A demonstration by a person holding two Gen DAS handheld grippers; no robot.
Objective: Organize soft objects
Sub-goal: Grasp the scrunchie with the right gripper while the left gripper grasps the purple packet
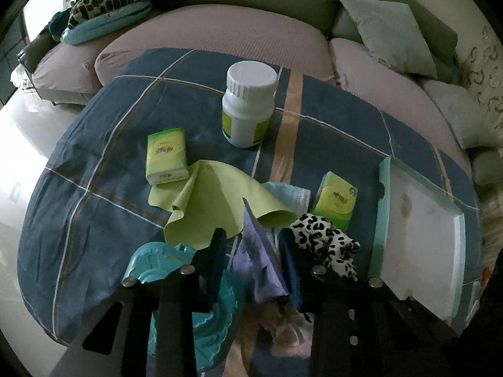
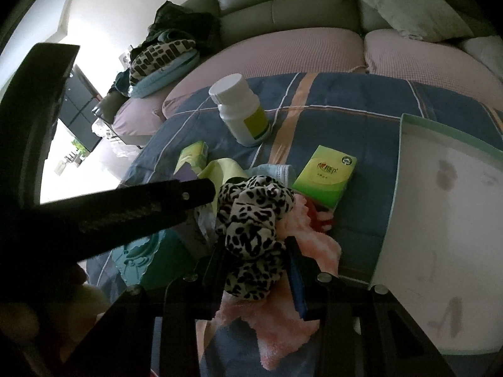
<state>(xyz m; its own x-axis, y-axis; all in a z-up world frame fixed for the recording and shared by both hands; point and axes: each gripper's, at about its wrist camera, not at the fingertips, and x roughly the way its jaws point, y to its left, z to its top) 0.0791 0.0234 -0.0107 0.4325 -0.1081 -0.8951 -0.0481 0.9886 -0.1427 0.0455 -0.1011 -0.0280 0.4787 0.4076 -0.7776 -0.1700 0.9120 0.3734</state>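
My left gripper [image 1: 253, 245] is shut on a lilac cloth [image 1: 262, 264] and holds it just above the blue checked cover [image 1: 103, 157]. Past it lie a lime-green cloth [image 1: 217, 201], a pale blue cloth [image 1: 290, 196] and a leopard-print scrunchie [image 1: 327, 245]. My right gripper [image 2: 256, 251] is shut on that leopard-print scrunchie [image 2: 251, 220], over a pink fluffy cloth [image 2: 283, 308]. The left gripper's arm [image 2: 125, 210] crosses the right wrist view at the left. A white box with a mint rim [image 1: 418, 229] stands at the right; it also shows in the right wrist view [image 2: 440, 220].
A white pill bottle [image 1: 248, 106] stands at the back. Two green tissue packs [image 1: 166, 157] [image 1: 334, 199] lie on the cover. A teal plastic piece [image 1: 151, 264] lies at the front left. A sofa with cushions [image 1: 393, 31] runs behind.
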